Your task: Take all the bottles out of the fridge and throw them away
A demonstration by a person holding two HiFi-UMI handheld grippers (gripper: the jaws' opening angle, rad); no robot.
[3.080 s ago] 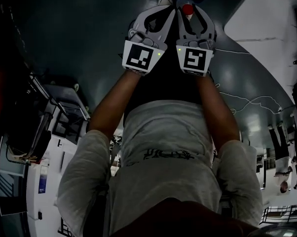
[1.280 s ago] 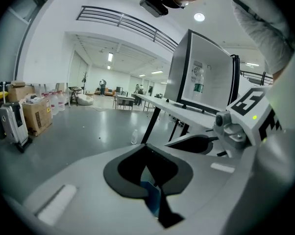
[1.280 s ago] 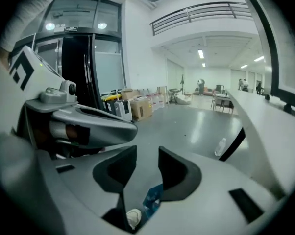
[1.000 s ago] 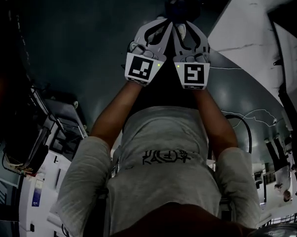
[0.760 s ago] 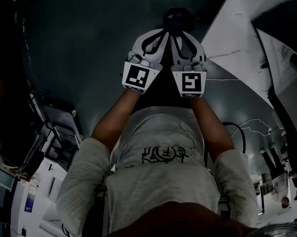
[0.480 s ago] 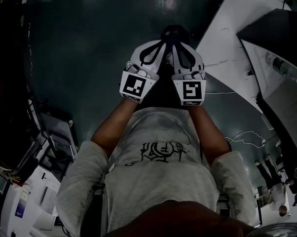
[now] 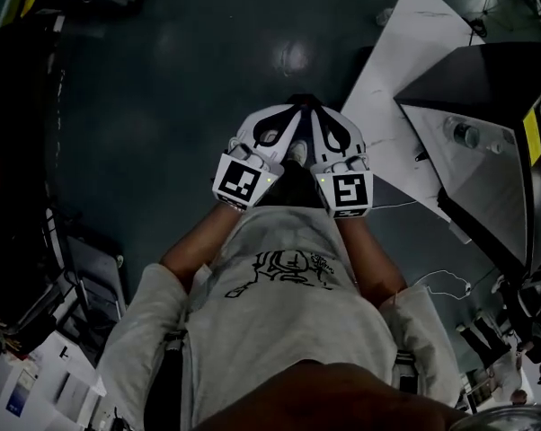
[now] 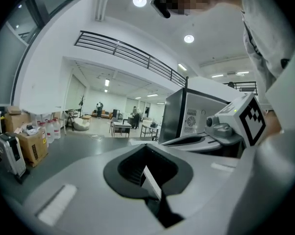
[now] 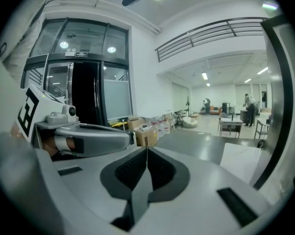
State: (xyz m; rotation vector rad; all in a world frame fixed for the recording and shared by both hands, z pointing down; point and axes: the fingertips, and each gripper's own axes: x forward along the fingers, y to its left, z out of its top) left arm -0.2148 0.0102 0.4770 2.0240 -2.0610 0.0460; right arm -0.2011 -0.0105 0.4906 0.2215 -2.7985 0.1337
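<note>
1. Grey left gripper [image 8: 150,177]: jaws together, empty.
2. Right gripper [image 9: 146,153]: jaws had just closed together on nothing.
3. Clear bottle [image 7: 459,133] lay in the fridge [image 7: 486,88] at the head view's right, well apart from both.

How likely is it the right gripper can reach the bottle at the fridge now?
Probably not yet: the right gripper, jaws just closed on nothing, sits apart from the bottle at the fridge. Nothing seems in the way; it must travel and open.
</note>
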